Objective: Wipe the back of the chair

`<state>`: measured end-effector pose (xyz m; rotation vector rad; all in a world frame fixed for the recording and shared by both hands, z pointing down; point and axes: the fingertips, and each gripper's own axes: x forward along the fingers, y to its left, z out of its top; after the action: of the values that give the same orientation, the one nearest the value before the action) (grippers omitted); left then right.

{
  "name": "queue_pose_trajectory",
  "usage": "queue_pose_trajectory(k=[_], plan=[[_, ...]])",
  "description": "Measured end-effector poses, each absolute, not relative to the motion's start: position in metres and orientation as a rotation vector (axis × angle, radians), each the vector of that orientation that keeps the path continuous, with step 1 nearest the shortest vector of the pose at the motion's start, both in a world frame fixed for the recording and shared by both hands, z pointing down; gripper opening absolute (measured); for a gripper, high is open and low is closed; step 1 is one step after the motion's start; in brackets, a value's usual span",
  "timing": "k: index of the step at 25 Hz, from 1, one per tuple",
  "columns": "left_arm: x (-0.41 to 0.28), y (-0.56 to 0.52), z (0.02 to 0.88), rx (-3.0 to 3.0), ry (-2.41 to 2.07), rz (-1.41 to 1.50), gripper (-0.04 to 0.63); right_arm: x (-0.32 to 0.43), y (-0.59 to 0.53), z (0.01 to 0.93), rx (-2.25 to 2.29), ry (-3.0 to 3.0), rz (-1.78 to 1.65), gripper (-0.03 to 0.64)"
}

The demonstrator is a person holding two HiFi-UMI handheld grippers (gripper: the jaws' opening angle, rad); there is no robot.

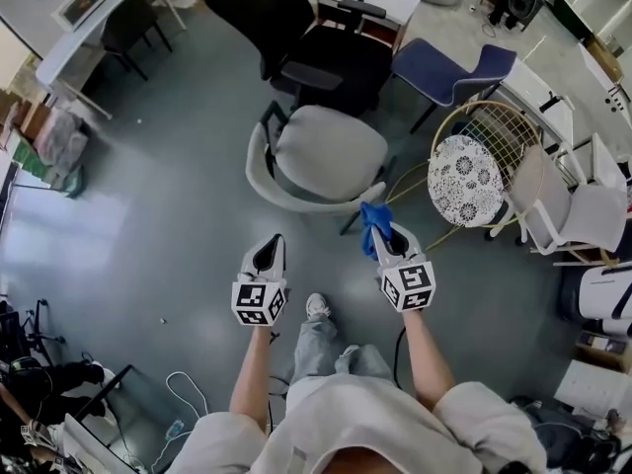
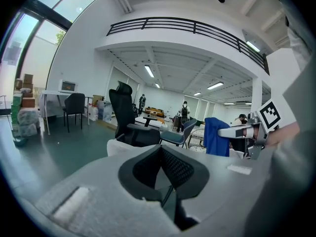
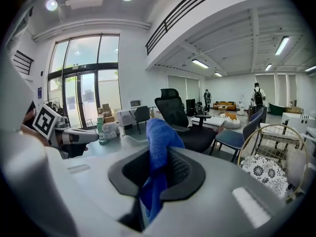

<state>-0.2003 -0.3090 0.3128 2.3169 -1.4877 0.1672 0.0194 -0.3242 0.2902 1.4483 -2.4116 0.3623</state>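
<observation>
The left claw [image 1: 270,248] hangs over the floor in the lower middle of the head view, its jaws pressed together with nothing between them. Above it, at frame centre, stands the grey chair [image 1: 331,151]. Its curved back [image 1: 259,171] wraps the seat's left and lower sides. Just right, the right claw [image 1: 387,237] is clamped on a blue cloth [image 1: 373,215], near the back's rim but apart from it. Further right is a round patterned seat [image 1: 464,179].
</observation>
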Motion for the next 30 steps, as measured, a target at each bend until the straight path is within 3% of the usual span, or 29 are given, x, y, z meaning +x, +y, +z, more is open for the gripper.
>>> queue_pose_trajectory(k=[12, 30], plan=[[-0.189, -0.314, 0.38, 2.334, -1.546, 0.184, 0.005, 0.048, -0.313, 0.365, 1.492, -2.419, 0.351, 0.048], [-0.19, -0.338, 0.605, 2.395, -1.632, 0.096, 0.005, 0.054, -0.33, 0.592, 1.493, -2.487, 0.246, 0.046]])
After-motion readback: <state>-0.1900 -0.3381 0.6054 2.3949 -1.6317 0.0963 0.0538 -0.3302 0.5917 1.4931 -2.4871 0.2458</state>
